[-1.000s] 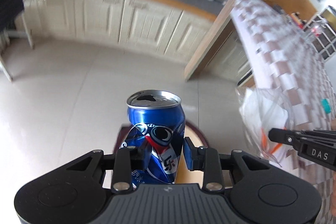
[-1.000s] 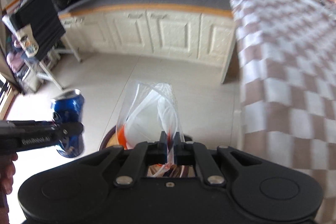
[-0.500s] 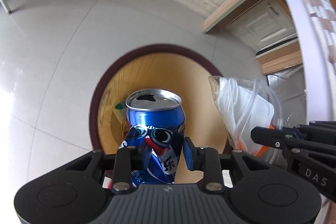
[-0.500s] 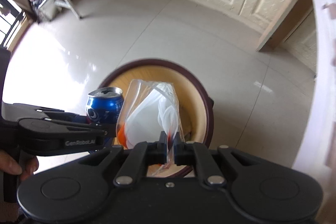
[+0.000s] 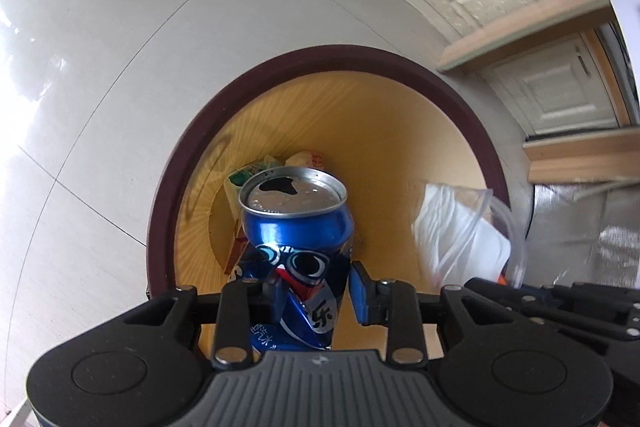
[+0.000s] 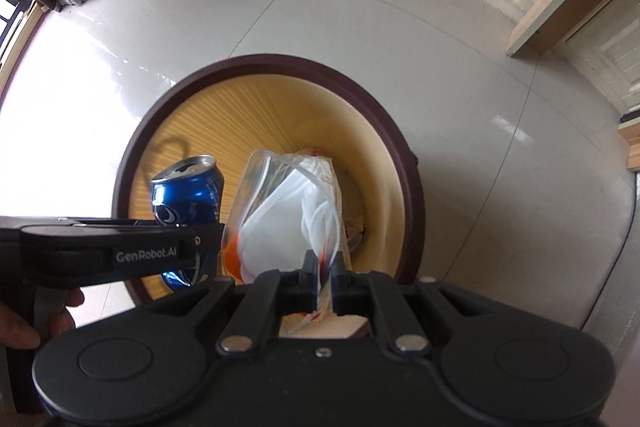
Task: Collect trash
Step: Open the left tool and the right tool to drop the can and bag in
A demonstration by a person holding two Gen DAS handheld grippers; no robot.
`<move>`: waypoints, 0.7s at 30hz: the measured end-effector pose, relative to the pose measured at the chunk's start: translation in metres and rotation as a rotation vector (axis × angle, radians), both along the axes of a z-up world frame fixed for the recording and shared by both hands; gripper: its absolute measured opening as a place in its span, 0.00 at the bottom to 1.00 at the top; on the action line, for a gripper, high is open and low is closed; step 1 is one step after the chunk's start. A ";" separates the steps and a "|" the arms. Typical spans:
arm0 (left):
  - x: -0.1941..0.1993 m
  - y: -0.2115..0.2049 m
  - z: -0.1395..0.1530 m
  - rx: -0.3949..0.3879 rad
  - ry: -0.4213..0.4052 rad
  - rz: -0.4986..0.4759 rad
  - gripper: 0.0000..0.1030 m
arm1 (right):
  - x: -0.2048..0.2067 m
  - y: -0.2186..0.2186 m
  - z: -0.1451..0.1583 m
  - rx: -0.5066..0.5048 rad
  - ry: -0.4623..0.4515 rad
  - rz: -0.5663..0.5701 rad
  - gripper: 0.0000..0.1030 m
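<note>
The waste bin (image 5: 160, 227) dominates both views — a round tub on the pale tiled floor (image 5: 100, 67), dark maroon rim, ribbed yellow inside, with a few wrappers (image 5: 256, 171) lying at the bottom. Both pieces of trash hang over its mouth.

The crushed blue can (image 5: 298, 227) sits upright, opening on top, in the left gripper (image 5: 316, 297), whose pads pinch its dented waist. Beside it the clear plastic bag (image 6: 288, 211), stuffed with white material and showing an orange patch, dangles from the right gripper (image 6: 322, 267), which is pressed together on a thin fold of the film.

The step in hand looks like the drop. To do it well, let each piece go only while it is well inside the rim — the can looks nearer the left edge — and spread the fingers fully so the clingy film slips free.
</note>
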State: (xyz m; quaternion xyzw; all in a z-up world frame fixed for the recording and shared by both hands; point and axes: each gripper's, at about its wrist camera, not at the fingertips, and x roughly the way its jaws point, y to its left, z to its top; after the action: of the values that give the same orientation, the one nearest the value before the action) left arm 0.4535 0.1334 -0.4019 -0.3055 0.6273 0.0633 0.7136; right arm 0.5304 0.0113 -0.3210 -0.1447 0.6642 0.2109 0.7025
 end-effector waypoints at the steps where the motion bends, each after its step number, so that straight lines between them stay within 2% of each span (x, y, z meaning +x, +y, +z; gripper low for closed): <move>1: 0.001 0.000 -0.001 0.002 0.001 0.004 0.33 | 0.003 0.000 -0.006 -0.001 0.006 -0.004 0.06; 5: 0.001 0.002 -0.003 0.033 0.007 0.000 0.35 | 0.012 0.003 -0.023 -0.006 0.015 -0.019 0.07; 7: 0.000 0.001 -0.001 0.040 -0.003 -0.025 0.43 | 0.017 0.004 -0.026 0.001 0.000 -0.027 0.10; 9: 0.000 0.002 0.000 0.051 -0.011 -0.036 0.51 | 0.024 0.003 -0.027 0.021 -0.023 -0.053 0.15; 11: 0.000 0.002 0.001 0.062 -0.015 -0.045 0.54 | 0.028 0.002 -0.024 0.038 -0.044 -0.084 0.31; 13: 0.001 0.001 0.001 0.069 -0.016 -0.060 0.54 | 0.029 0.003 -0.021 0.035 -0.062 -0.091 0.34; 21: 0.006 -0.004 0.015 0.106 -0.029 -0.128 0.60 | 0.021 -0.002 -0.013 0.035 -0.031 -0.145 0.35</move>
State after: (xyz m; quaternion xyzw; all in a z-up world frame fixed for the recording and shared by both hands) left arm 0.4594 0.1297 -0.3872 -0.2273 0.6308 0.0463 0.7405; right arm 0.5512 0.0089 -0.3344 -0.0872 0.6582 0.1685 0.7285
